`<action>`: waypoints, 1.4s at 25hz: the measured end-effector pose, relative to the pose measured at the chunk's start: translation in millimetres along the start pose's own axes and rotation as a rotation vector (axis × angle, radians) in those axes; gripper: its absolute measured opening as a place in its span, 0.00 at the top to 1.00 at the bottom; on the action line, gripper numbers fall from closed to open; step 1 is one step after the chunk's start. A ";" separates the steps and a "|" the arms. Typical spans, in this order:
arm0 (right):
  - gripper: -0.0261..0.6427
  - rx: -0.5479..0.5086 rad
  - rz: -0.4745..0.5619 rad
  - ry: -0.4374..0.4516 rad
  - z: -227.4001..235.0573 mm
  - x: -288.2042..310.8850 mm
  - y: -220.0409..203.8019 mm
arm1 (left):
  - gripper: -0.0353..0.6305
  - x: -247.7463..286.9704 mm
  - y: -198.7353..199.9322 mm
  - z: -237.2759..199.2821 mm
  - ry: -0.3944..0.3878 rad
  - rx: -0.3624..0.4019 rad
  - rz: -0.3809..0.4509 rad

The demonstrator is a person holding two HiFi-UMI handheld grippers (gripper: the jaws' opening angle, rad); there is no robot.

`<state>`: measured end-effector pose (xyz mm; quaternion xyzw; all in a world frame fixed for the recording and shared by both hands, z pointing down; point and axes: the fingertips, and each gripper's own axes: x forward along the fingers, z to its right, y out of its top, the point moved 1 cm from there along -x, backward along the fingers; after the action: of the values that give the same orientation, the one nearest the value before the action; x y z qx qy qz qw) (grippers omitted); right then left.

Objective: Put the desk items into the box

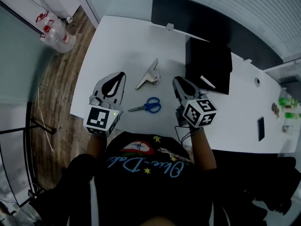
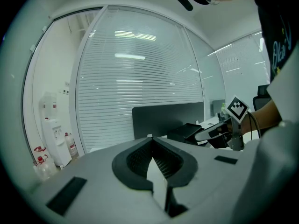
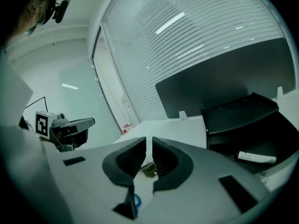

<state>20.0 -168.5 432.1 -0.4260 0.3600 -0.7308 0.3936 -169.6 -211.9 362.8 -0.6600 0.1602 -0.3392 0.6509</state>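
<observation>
The scissors (image 1: 146, 107) lay flat on the white desk (image 1: 117, 41), with two glossy blue loop handles and slim silvery blades. Their long axis ran across the desk: blades toward the left gripper (image 2: 151, 142), handles toward the right gripper (image 3: 149, 142), behind both sets of fingertips. A silvery hinged metal piece (image 1: 149, 74) lay ahead of them, between the two grippers' tips and slanting away to the right. The matte black rectangular box (image 1: 208, 62) stood open just right of the right fingers, a flat white strip (image 1: 207, 82) inside. The left fingers met tip to tip, empty; the right stood narrowly apart, holding nothing.
</observation>
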 end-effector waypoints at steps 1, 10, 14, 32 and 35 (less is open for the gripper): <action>0.89 0.008 -0.005 0.004 -1.2 2.7 -1.9 | 0.94 0.2 -0.9 -1.5 -0.001 0.003 -0.002; 0.87 0.072 -0.046 0.012 -4.7 24.0 -16.6 | 0.94 6.5 -8.4 -18.1 -0.010 -0.002 -0.032; 0.86 0.110 -0.066 0.013 -5.8 31.8 -23.5 | 0.94 10.7 -8.8 -22.9 -0.013 -0.007 -0.056; 0.80 0.204 -0.144 0.005 -6.3 59.9 -46.5 | 0.94 25.3 -24.5 -34.5 -0.051 -0.044 -0.053; 0.80 0.215 -0.155 0.000 -5.4 63.3 -50.7 | 0.94 27.5 -27.4 -35.1 -0.060 -0.050 -0.053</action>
<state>-19.2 -201.4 495.2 -0.4078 0.2455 -0.7935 0.3791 -179.2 -253.5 393.2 -0.6900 0.1316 -0.3323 0.6293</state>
